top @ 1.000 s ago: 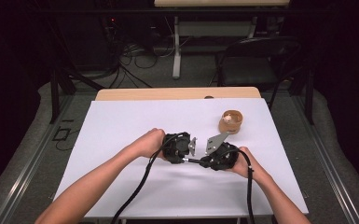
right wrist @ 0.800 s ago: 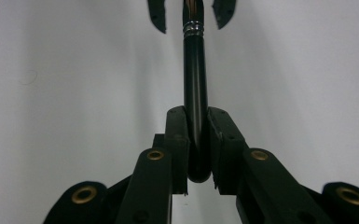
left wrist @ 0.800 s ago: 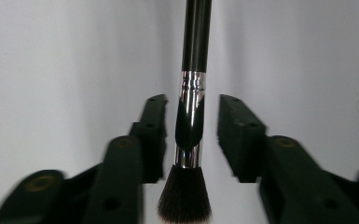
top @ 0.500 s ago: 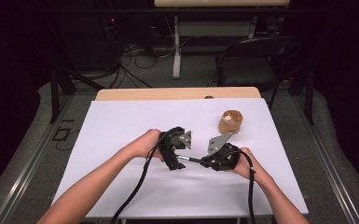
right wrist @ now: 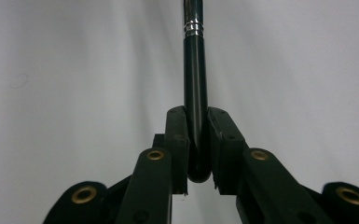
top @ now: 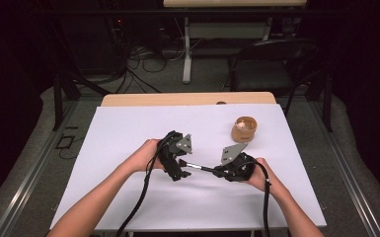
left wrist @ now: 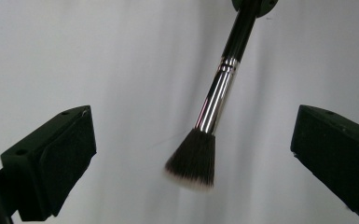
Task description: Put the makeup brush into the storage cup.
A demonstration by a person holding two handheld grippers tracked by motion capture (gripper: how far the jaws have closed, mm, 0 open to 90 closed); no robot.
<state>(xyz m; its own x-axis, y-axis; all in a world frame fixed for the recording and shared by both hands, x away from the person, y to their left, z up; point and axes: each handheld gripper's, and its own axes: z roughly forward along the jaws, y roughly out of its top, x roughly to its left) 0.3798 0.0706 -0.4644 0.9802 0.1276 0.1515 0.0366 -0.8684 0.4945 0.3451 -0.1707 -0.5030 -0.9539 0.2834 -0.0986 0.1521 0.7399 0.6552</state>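
Note:
A makeup brush [top: 198, 168] with a black handle, a chrome ferrule and dark, pale-tipped bristles hangs just above the white table. My right gripper [top: 217, 171] is shut on the end of its handle [right wrist: 195, 70], which runs straight out from between the jaws of the right gripper [right wrist: 196, 114]. My left gripper [top: 178, 169] is open, its jaws spread wide either side of the bristle head. In the left gripper view the brush [left wrist: 217, 95] comes down from the top, and its bristles sit between the jaws of the left gripper [left wrist: 196, 130] without touching them.
A small round wooden bowl [top: 244, 129] with something pale inside stands at the back right of the white table cover [top: 123, 128]. A bare wooden strip [top: 187, 98] runs along the far edge. A dark chair [top: 271, 59] stands beyond the table.
My left gripper has shifted slightly left and tilted, so its open jaws now frame the brush head. The right gripper and the brush have hardly moved.

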